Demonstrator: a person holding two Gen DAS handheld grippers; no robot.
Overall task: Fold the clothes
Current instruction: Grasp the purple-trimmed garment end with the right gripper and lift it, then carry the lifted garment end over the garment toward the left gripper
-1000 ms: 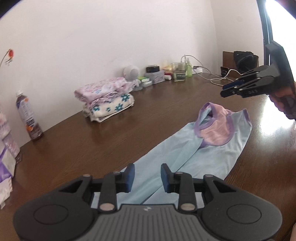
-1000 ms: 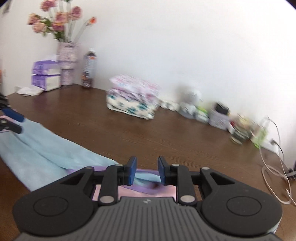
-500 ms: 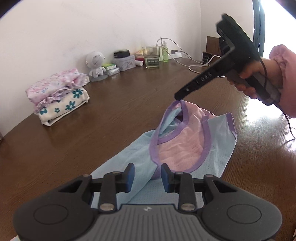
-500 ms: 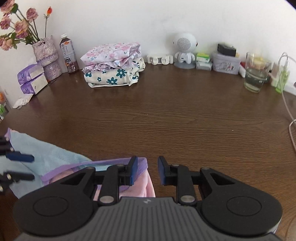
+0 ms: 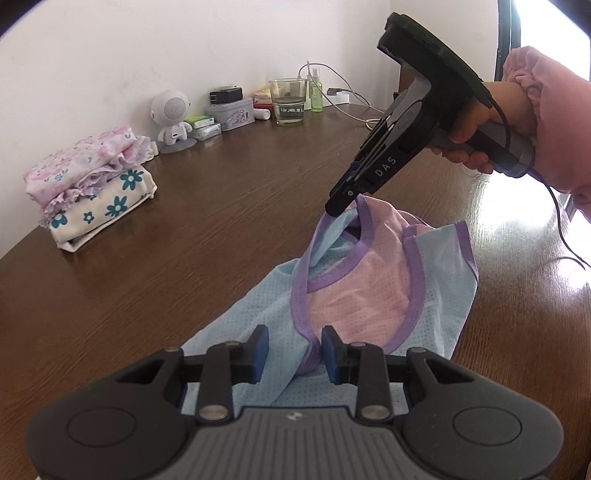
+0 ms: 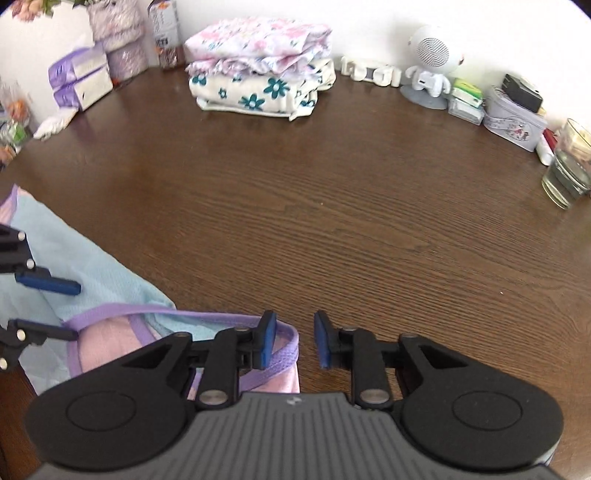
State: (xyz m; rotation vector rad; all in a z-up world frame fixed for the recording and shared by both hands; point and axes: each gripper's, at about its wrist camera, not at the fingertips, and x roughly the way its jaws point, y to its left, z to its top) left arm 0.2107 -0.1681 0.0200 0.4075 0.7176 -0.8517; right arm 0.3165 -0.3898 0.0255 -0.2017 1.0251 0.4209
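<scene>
A light blue sleeveless top (image 5: pixel 436 295) with purple trim and a pink inside lies on the brown table (image 5: pixel 184 229), partly bunched. My left gripper (image 5: pixel 294 352) is open low over its near end, with a fold of purple trim between the fingers. My right gripper (image 5: pixel 338 206), held by a hand in a pink sleeve, points down at the raised neckline and touches the trim. In the right wrist view that gripper (image 6: pixel 293 341) is open, the purple trim (image 6: pixel 284 350) lying against its left finger (image 6: pixel 266 338). The left gripper (image 6: pixel 55 308) shows at the left edge over the top (image 6: pixel 107 273).
A stack of folded floral clothes (image 6: pixel 258 74) sits at the back by the wall. Along the wall stand a white robot-shaped speaker (image 6: pixel 430 62), a tin (image 6: pixel 513 122), a glass of water (image 6: pixel 567 166), tissue boxes (image 6: pixel 79 81), a bottle (image 6: pixel 164 33) and cables (image 5: pixel 343 107).
The right gripper came down from above the table to the top's neckline. The neckline has been drawn toward my left gripper, bunching the top. Both grippers stayed open.
</scene>
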